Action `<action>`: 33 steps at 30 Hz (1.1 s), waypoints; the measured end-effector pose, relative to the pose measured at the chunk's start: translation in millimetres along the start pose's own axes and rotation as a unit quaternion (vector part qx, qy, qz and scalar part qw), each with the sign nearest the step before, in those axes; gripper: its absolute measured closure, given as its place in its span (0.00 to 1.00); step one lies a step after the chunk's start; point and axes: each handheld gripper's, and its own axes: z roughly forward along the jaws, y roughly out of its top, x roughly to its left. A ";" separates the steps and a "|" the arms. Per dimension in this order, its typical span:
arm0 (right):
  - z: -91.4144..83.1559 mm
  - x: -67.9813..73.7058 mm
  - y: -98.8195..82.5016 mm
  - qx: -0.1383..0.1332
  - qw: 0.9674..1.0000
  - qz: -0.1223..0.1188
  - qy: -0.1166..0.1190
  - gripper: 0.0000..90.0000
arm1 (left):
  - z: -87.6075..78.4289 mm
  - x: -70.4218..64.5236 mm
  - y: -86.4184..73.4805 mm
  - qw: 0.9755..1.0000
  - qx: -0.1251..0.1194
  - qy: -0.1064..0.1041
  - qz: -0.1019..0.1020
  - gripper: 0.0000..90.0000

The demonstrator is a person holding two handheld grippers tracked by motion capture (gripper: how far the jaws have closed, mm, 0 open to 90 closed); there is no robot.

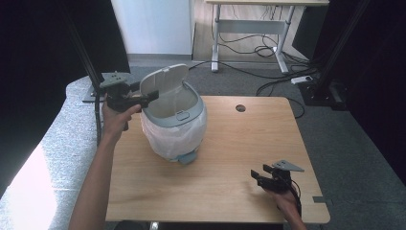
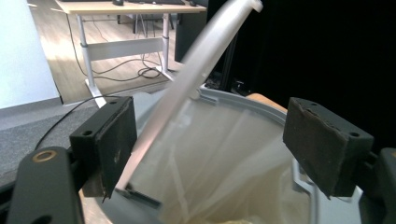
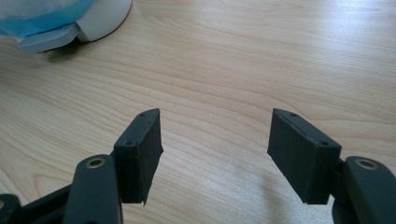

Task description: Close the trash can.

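— Item one: small pedal bin (image 1: pixel 174 125), white, grey rim, lined with a thin plastic bag (image 1: pixel 165 139). Where is it?

— On the wooden counter (image 1: pixel 230 182), toward its far left part, pedal facing the person. Lid (image 1: pixel 163 80) stands raised, tilted back to the left.

— Item two: left hand-held gripper (image 1: pixel 136 98)?

— At the bin's left rim, beside the lid hinge. Jaws spread wide; in the left gripper view the lid's edge (image 2: pixel 187 79) runs up between them, close to the left pad (image 2: pixel 116 144). Whether that pad actually touches the lid I can't say from here. Nothing is clamped.

— Item three: right hand-held gripper (image 1: pixel 268 177)?

— Near the counter's front right corner, well apart from the bin. Jaws wide, bare wood between them, holding nothing.

— Hazards?

— My guess: the bin looks light, and nothing steadies it. A sideways push on the lid could slide or tip it toward the left edge. A jaw could also snag the liner and drag it off the rim. If the lid is knocked, it may drop shut on the gripper.
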 end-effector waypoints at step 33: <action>1.3 2.4 -3.5 0.004 1.000 -0.001 0.003 0.38 | 35.9 -47.3 -22.8 0.995 0.066 0.079 0.015 0.23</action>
